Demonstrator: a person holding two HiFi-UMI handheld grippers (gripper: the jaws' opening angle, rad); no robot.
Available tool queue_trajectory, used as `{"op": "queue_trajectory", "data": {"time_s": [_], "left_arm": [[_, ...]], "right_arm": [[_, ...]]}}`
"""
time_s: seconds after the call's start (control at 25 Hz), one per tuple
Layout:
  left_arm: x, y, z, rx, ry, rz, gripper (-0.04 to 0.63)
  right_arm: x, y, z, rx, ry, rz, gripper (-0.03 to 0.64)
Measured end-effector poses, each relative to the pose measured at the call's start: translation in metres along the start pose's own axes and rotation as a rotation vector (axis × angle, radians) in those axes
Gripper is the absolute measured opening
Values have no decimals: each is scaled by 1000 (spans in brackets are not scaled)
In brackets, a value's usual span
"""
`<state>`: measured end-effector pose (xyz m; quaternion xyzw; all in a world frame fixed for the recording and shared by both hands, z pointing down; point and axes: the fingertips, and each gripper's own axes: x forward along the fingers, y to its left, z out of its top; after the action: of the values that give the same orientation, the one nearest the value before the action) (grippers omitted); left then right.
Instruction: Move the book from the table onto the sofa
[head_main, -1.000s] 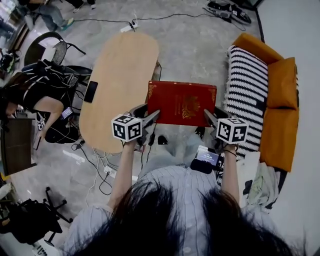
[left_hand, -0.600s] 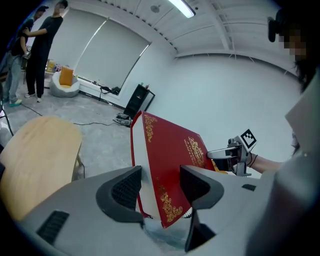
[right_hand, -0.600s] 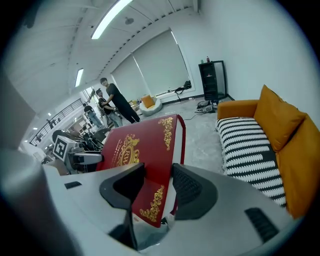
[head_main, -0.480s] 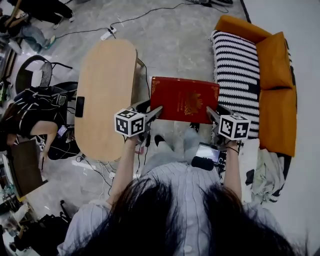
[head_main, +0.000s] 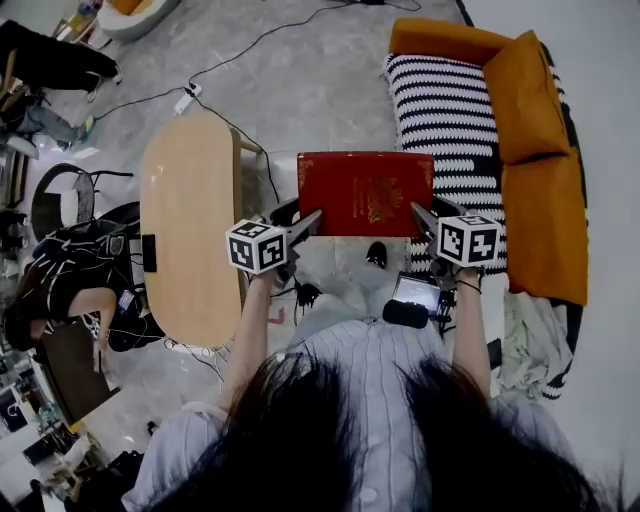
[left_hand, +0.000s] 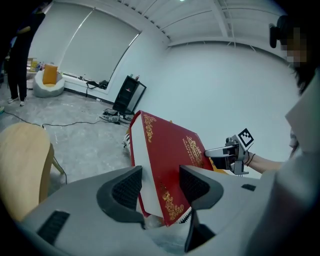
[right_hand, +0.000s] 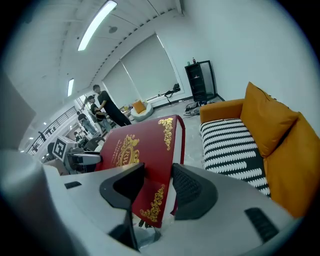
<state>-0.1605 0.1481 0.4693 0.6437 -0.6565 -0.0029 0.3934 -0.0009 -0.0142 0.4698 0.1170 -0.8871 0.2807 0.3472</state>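
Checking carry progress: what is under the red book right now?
Grey floor between table and sofa; the book has its right end over the striped cover. The book hides whatever lies directly beneath it.

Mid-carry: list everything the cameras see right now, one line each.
book: one, red with gold ornament, in the air between table and sofa
table: one, light wood, left of the book
flat device: one, black, on the table's left edge
sofa: one, orange, right
striped throw: one, black and white, on the sofa seat
cushion: one, orange, on the sofa
seated person: one, dark top, left of the table
left gripper: one, grey, clamped on the book's left end
right gripper: one, grey, clamped on the book's right end
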Motion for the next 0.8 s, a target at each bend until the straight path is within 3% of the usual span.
{"op": "queue_trajectory", "data": {"time_s": [0.4, 0.8], "left_arm": [[72, -42, 20, 51, 49, -33, 241], [134, -80, 28, 136, 147, -109, 241]], "right_arm": [[-30, -75, 15, 27, -34, -39, 189], [-60, -134, -3, 153, -71, -110, 187]]}}
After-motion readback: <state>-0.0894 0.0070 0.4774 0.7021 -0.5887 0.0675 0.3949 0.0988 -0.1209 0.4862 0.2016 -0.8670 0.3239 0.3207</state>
